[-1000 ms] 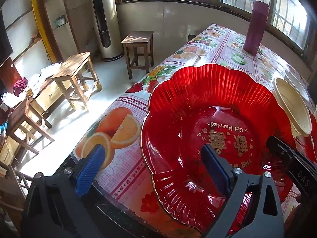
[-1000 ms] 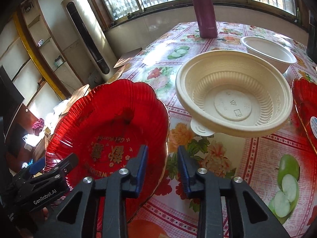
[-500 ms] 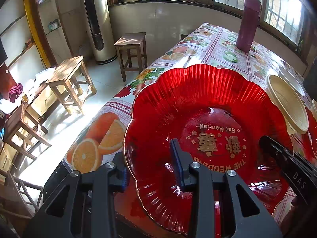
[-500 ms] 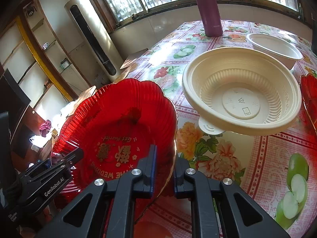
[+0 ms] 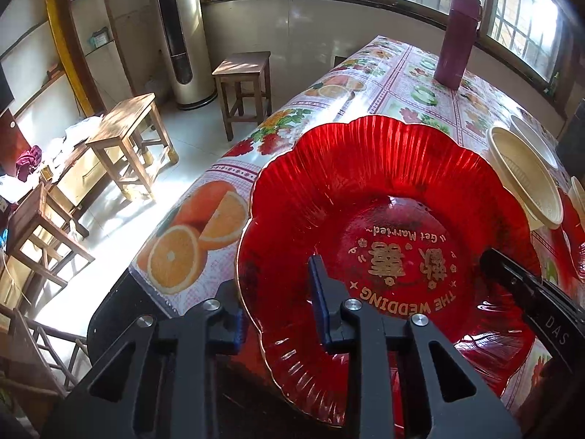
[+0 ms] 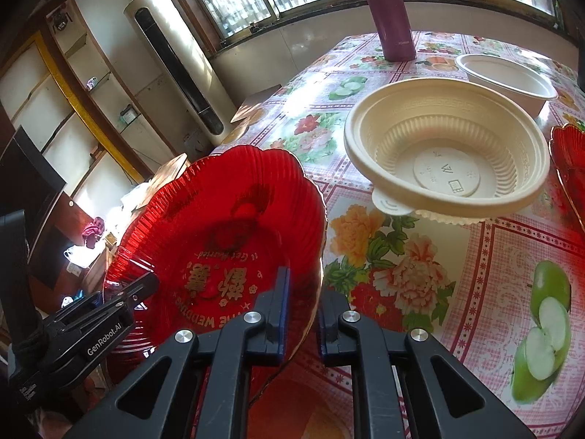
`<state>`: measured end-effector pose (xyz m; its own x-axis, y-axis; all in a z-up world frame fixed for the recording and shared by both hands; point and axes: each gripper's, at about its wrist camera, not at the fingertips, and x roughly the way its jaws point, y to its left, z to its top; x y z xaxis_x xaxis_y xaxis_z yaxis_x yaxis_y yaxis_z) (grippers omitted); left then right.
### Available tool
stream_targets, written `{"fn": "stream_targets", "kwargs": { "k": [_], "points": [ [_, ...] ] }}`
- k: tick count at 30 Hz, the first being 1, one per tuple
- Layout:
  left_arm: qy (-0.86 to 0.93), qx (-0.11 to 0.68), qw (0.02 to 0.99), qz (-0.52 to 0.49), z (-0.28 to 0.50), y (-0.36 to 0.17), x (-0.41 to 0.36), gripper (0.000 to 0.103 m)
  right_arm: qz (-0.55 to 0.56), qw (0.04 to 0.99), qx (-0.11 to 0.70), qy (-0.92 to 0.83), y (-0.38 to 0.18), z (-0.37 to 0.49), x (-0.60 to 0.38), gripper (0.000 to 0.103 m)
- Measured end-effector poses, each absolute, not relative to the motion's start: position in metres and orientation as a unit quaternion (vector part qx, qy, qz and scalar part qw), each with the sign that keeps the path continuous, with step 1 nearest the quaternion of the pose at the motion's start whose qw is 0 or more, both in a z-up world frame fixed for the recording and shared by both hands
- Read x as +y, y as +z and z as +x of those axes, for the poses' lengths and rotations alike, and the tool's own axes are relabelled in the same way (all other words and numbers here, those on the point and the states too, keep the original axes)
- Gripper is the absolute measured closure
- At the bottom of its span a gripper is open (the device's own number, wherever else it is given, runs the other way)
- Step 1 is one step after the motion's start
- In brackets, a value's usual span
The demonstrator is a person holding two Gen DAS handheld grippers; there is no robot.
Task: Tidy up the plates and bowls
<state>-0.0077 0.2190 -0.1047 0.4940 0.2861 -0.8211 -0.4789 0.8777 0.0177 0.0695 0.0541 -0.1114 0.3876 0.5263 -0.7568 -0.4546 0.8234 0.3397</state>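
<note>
**Gripping the red plate at two points on its rim**

Both grippers clamp the red plate (image 5: 387, 219), a scalloped, ribbed dish with gold lettering at its centre. The plate sits at the near corner of the table (image 6: 457, 256), over the fruit-and-flower tablecloth, with its near edge reaching past the table edge.

Left gripper (image 5: 279, 305): the fingers straddle the plate's near-left rim. One blue pad lies on the inner face of the plate; the other sits outside and below the rim. The gap is narrow and the rim fills it.

Right gripper (image 6: 301, 309): the fingers are closed to a thin slot, and the plate's right rim passes through that slot. In the right wrist view the plate appears tilted, with its right edge raised toward the camera. Whether the plate still touches the table cannot be determined.

Surrounding items:
- A cream bowl (image 6: 446, 153) stands on the table just beyond the plate's right side, with a small tab on its near rim.
- A white bowl (image 6: 508, 80) stands behind the cream bowl.
- A purple bottle (image 6: 391, 14) stands upright near the window end of the table.
- A second red plate (image 6: 570, 168) shows at the right margin, cropped.
- Wooden stools (image 5: 245, 87) stand on the floor beside the table.
</note>
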Motion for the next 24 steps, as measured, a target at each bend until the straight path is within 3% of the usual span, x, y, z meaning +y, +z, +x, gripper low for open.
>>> {"fn": "stream_targets", "kwargs": {
  "k": [9,10,11,13,14,16,18,24],
  "points": [
    [0.222,0.462,0.852,-0.110,-0.032,-0.105,0.212,0.074,0.023,0.824,0.476,0.306,-0.110,0.040,0.052,0.087],
    [0.219,0.462,0.852,-0.113,-0.035,-0.104,0.212,0.067,0.021,0.824,0.477,0.305,-0.109,0.039,0.052,0.086],
    [0.221,0.459,0.853,-0.113,-0.039,-0.102,0.211,0.052,0.023,0.821,0.481,0.307,-0.108,0.038,0.051,0.085],
    [0.232,0.442,0.861,-0.102,-0.050,-0.094,0.208,0.036,0.029,0.818,0.484,0.308,-0.103,0.037,0.045,0.075],
    [0.236,0.425,0.869,-0.090,-0.058,-0.088,0.205,0.035,0.032,0.822,0.478,0.308,-0.099,0.035,0.040,0.070],
    [0.246,0.388,0.886,-0.059,-0.075,-0.072,0.196,0.031,0.040,0.833,0.456,0.310,-0.087,0.028,0.026,0.048],
    [0.254,0.344,0.904,-0.029,-0.093,-0.055,0.185,0.022,0.052,0.847,0.428,0.310,-0.075,0.021,0.007,0.038],
    [0.216,0.221,0.950,0.032,-0.123,0.002,0.142,0.014,0.075,0.887,0.363,0.276,-0.047,0.009,-0.069,0.029]
  ]
}}
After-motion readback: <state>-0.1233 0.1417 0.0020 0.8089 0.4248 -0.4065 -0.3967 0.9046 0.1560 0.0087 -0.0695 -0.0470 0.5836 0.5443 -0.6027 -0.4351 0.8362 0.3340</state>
